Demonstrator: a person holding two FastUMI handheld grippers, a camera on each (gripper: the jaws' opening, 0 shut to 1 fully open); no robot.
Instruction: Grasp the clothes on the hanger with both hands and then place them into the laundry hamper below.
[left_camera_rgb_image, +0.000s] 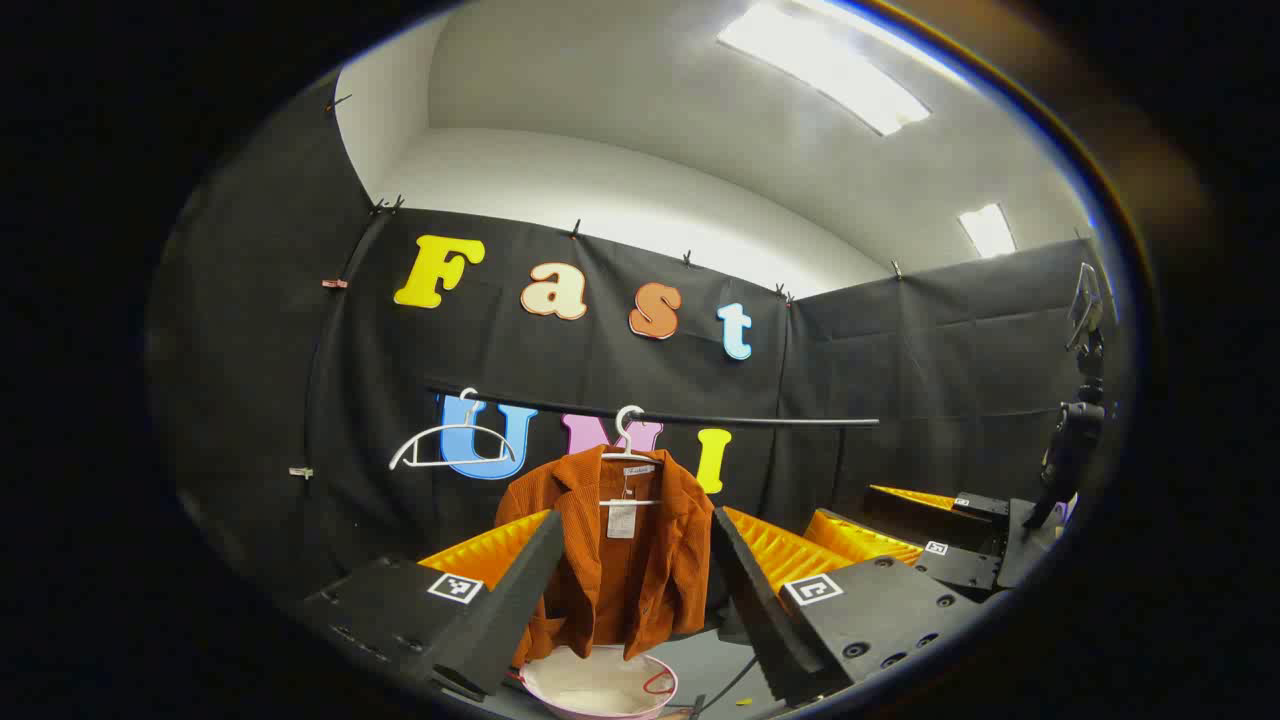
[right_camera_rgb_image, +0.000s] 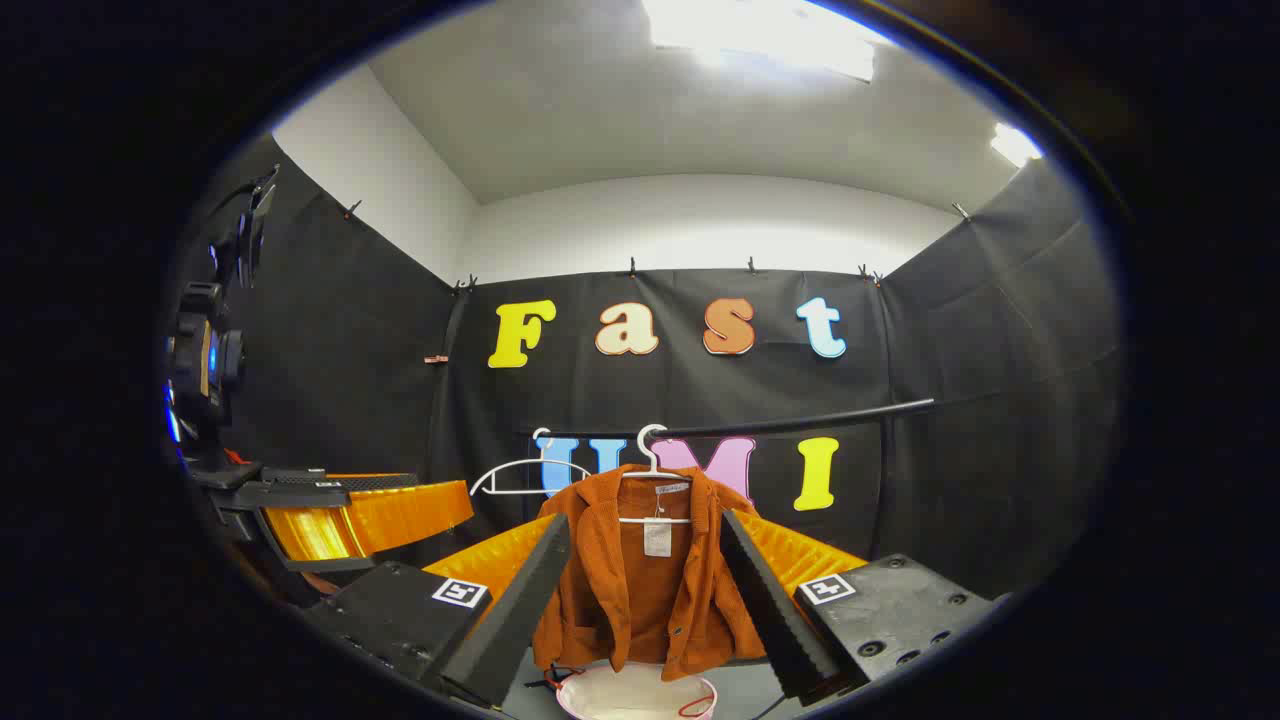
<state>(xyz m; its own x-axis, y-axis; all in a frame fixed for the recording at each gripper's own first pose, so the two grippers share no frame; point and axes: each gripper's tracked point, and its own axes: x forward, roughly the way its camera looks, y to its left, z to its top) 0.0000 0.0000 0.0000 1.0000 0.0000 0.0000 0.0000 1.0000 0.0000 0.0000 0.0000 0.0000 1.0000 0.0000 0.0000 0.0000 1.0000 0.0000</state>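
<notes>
From my station, I find the left gripper (left_camera_rgb_image: 636, 600) with its fingers (left_camera_rgb_image: 505, 612) spread wide, nothing between them. The right gripper (right_camera_rgb_image: 640, 610) stands likewise, its fingers (right_camera_rgb_image: 512, 620) parted and empty; it also appears at the right edge of the left gripper view, jaws apart.

Room: black cloth walls (right_camera_rgb_image: 1000, 400) enclose the booth on three sides, clipped at the top to white wall above. A white ceiling (left_camera_rgb_image: 640, 110) carries lit panels (left_camera_rgb_image: 825, 65). A grey floor (left_camera_rgb_image: 705, 665) shows low between the fingers.

A black rail (left_camera_rgb_image: 700, 415) runs across the back wall. From it hangs the rust-orange jacket (left_camera_rgb_image: 620, 560) on a white hanger (left_camera_rgb_image: 628, 440), open at the front, a tag at the collar. It hangs framed between the fingers in both views, well apart from each gripper. An empty white hanger (left_camera_rgb_image: 450, 445) hangs on the same rail to the jacket's left.

The hamper (left_camera_rgb_image: 598, 685), pale with a pinkish rim, sits on the floor directly beneath the jacket's hem. Its contents I cannot tell.
</notes>
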